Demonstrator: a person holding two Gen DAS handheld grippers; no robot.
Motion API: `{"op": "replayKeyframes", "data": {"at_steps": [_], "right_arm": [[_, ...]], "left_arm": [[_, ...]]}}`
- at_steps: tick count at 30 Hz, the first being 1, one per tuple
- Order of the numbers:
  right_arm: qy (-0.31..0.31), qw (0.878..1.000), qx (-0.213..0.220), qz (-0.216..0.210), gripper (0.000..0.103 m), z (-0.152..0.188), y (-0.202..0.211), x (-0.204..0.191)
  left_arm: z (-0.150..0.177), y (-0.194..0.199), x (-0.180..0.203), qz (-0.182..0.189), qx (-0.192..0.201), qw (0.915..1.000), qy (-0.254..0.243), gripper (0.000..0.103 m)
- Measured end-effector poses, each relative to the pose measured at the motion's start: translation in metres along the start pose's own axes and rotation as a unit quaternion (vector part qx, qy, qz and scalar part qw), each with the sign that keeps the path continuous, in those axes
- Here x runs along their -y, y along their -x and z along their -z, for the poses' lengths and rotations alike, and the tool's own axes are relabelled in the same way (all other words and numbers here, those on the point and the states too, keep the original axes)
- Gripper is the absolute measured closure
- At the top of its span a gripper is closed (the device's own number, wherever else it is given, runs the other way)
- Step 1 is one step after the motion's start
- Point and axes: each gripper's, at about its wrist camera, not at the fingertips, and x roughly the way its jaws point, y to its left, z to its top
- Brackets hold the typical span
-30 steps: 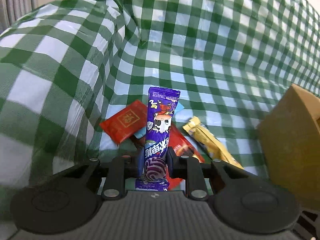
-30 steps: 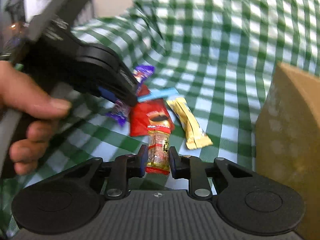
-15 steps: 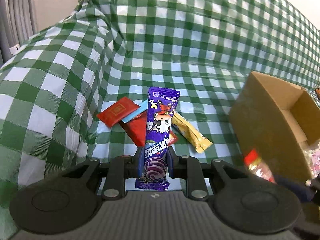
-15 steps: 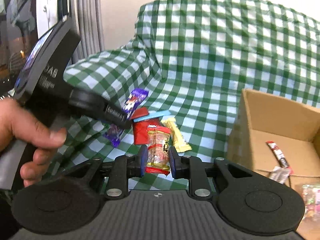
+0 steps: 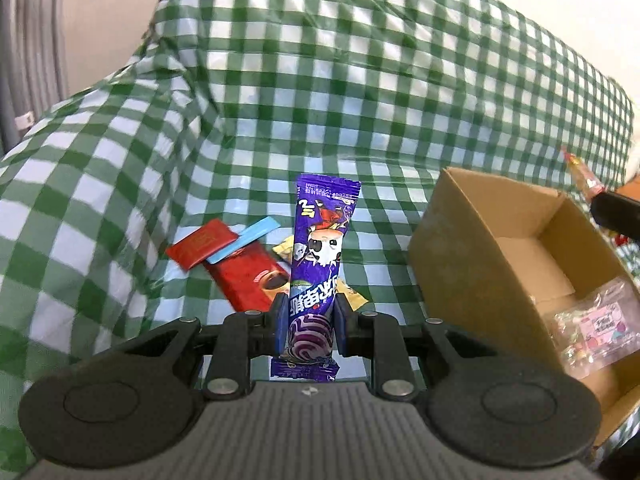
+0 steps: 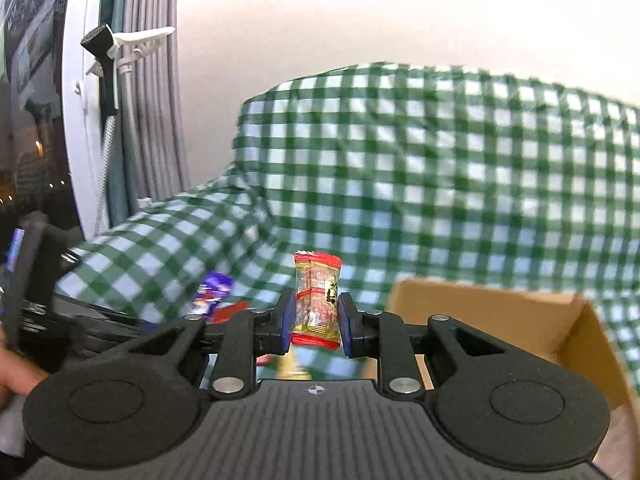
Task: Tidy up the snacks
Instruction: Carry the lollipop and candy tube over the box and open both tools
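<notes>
- Left wrist view, left gripper (image 5: 307, 322): jaws pinched on the lower part of a purple snack packet (image 5: 320, 256), which stands upright between them, its top clear of the cloth.
- Left wrist view, loose stock on the green checked cloth (image 5: 120, 168): small red packet (image 5: 202, 243), light blue stick (image 5: 244, 239) lying across it, larger red packet (image 5: 252, 280), and a yellow packet (image 5: 350, 298) mostly hidden behind the purple one. All lie close together, left of the box.
- Left wrist view, cardboard box (image 5: 472, 272): open-topped, just right of the pile; a clear bag of sweets (image 5: 596, 330) already lies inside. The other tool shows at the far right edge, above the box.
- Right wrist view, right gripper (image 6: 314, 322): jaws closed on a clear red-ended candy packet (image 6: 317, 300), held upright and off the cloth.
- Right wrist view, cardboard box (image 6: 500, 316): its open mouth sits just right of and below the held candy packet. The picture is blurred; the left tool and the purple snack packet (image 6: 212, 294) show at the left.
- Step in hand, as judged: both packets lifted and in carriage to the box, the right one nearer.
- Next move, as judged: bring each packet over the open mouth, then part the jaws; the two tools need to approach in turn so they do not collide at the rim.
</notes>
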Motion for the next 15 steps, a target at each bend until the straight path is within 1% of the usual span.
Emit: {"op": "replayKeyframes", "data": {"at_steps": [2,3,5,6,8,10,12,15], "right_arm": [[-0.009,1.000,0.000,0.021,0.078,0.010,0.000,0.014],[-0.029,0.999,-0.003,0.027,0.078,0.016,0.000,0.022],[-0.062,0.997,-0.018,0.032,0.078,0.025,-0.004,0.031],[-0.071,0.997,-0.017,0.034,0.078,0.025,-0.005,0.032],[-0.066,0.997,0.004,0.036,0.078,0.022,-0.004,0.029],[-0.039,0.998,0.018,0.046,0.078,0.021,-0.003,0.028],[-0.026,0.998,0.023,0.054,0.078,0.022,-0.003,0.030],[-0.036,0.997,0.020,0.063,0.078,0.023,-0.004,0.043]], "left_arm": [[-0.001,-0.008,0.006,0.002,-0.004,1.0000,-0.007,0.077],[-0.002,-0.011,0.009,0.004,-0.004,0.9999,-0.010,0.077],[-0.003,-0.014,0.015,0.010,0.002,0.9998,-0.014,0.077],[-0.005,-0.015,0.018,0.014,0.007,0.9997,-0.016,0.077],[-0.008,-0.017,0.026,0.024,0.017,0.9994,-0.020,0.077],[-0.011,-0.018,0.034,0.031,0.029,0.9988,-0.025,0.077],[-0.013,-0.018,0.040,0.039,0.039,0.9981,-0.028,0.077],[-0.019,-0.017,0.048,0.057,0.058,0.9964,-0.024,0.077]]}}
